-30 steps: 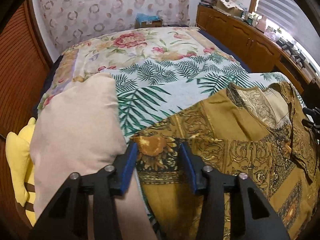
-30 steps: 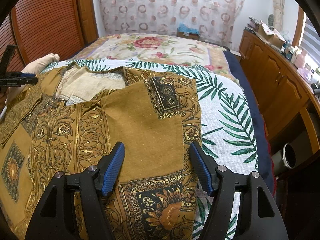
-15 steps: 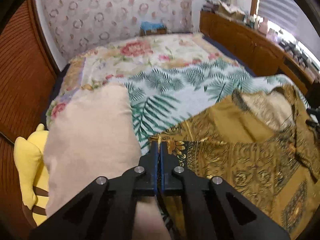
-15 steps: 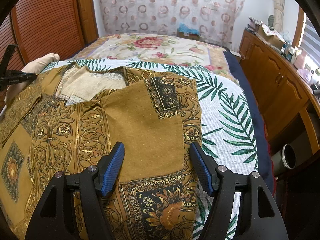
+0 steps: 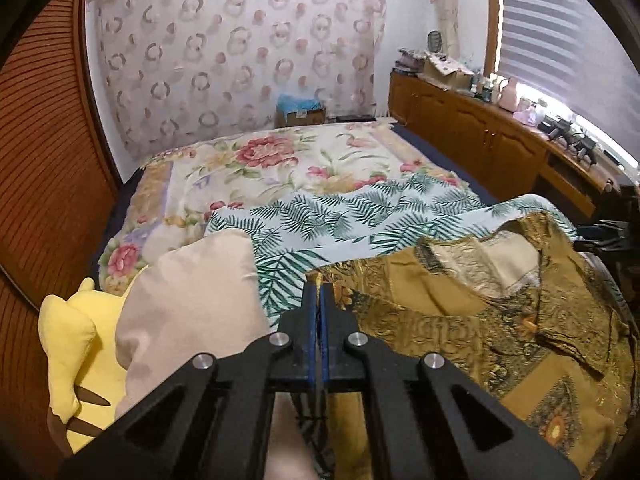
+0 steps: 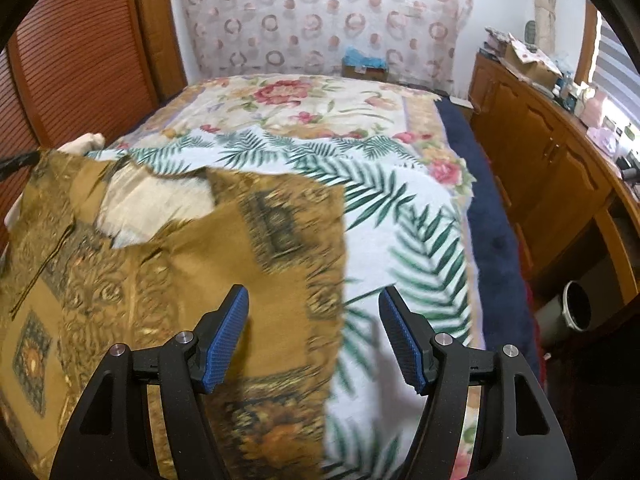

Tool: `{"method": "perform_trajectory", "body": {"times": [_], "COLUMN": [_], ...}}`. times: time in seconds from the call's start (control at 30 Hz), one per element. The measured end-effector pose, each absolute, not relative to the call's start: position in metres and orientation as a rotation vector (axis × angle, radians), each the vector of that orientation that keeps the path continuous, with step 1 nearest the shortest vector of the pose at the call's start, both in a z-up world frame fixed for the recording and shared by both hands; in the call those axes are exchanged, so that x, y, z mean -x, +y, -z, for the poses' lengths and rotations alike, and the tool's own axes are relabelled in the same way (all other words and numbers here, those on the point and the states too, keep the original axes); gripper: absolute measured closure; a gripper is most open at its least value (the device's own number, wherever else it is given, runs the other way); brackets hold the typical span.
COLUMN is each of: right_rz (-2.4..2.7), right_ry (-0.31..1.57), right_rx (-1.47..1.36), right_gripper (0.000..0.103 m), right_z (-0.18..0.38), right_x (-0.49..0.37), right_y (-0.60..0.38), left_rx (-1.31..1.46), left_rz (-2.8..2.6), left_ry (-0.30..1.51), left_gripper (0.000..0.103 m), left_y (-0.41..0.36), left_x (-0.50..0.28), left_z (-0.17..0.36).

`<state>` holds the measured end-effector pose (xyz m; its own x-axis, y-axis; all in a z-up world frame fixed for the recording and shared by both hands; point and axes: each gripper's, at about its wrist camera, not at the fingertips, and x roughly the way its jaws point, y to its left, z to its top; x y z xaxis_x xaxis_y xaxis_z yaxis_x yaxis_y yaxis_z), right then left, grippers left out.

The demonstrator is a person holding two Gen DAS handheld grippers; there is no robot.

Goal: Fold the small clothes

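Observation:
A mustard-gold patterned shirt (image 5: 472, 320) lies spread on the bed, its pale inner lining showing at the collar. My left gripper (image 5: 320, 292) is shut on the shirt's left sleeve edge and holds it raised off the bed. In the right wrist view the shirt (image 6: 180, 264) fills the left half. My right gripper (image 6: 314, 320) is open and empty, hovering over the shirt's right edge with the hem between the jaws below. The right gripper also shows at the right edge of the left wrist view (image 5: 600, 236).
A palm-leaf sheet (image 6: 400, 216) over a floral bedspread (image 5: 280, 160) covers the bed. A beige pillow (image 5: 192, 300) and yellow plush toy (image 5: 76, 344) lie at the left. Wooden cabinets (image 6: 540, 148) line the right; a bucket (image 6: 576, 312) stands on the floor.
My left gripper closed on the shirt's sleeve edge and lifted it. My right gripper, still open, has risen and shifted right toward the shirt's right edge.

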<state>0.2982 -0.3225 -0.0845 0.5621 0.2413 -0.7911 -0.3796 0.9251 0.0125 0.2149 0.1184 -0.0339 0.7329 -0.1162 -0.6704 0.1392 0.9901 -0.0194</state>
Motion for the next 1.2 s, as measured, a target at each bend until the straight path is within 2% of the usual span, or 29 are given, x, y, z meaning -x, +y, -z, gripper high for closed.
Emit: {"method": "perform_trajectory", "body": {"times": [0.27, 0.33, 0.4, 0.43, 0.47, 0.5, 0.83, 1.03, 1.2], "right_rz": [-0.396, -0.402, -0.431, -0.442, -0.445, -0.466, -0.535, -0.556, -0.56], "right_ry": [0.969, 0.956, 0.947, 0.942, 0.941, 0.95, 0.726, 0.672, 0.716], "right_rx": [0.125, 0.135, 0.157, 0.169, 0.186, 0.186, 0.123, 0.072, 0.048], "right_gripper": [0.034, 0.046, 0.072, 0.078, 0.095, 0.1, 0.101, 0.101, 0.101], "right_z": [0.098, 0.098, 0.098, 0.098, 0.097, 0.095, 0.022, 0.017, 0.023], "right_x": [-0.328, -0.331, -0.331, -0.328, -0.325, -0.32, -0.213, -0.137, -0.106], "right_y": [-0.324, -0.319, -0.309, -0.305, -0.3, -0.295, -0.301, -0.317, -0.331], "left_rx": [-0.023, -0.02, -0.016, -0.012, -0.009, -0.007, 0.034, 0.02, 0.037], "left_rz": [0.172, 0.184, 0.2, 0.202, 0.204, 0.206, 0.185, 0.143, 0.132], "left_ry": [0.69, 0.672, 0.653, 0.645, 0.638, 0.625, 0.56, 0.594, 0.614], "left_gripper": [0.103, 0.103, 0.103, 0.103, 0.103, 0.103, 0.103, 0.103, 0.103], "left_y": [0.105, 0.101, 0.098, 0.097, 0.096, 0.096, 0.108, 0.127, 0.132], "left_x": [-0.188, -0.178, -0.165, -0.159, -0.153, -0.142, -0.037, 0.006, 0.029], "left_z": [0.025, 0.022, 0.018, 0.015, 0.013, 0.009, 0.003, 0.022, 0.029]}}
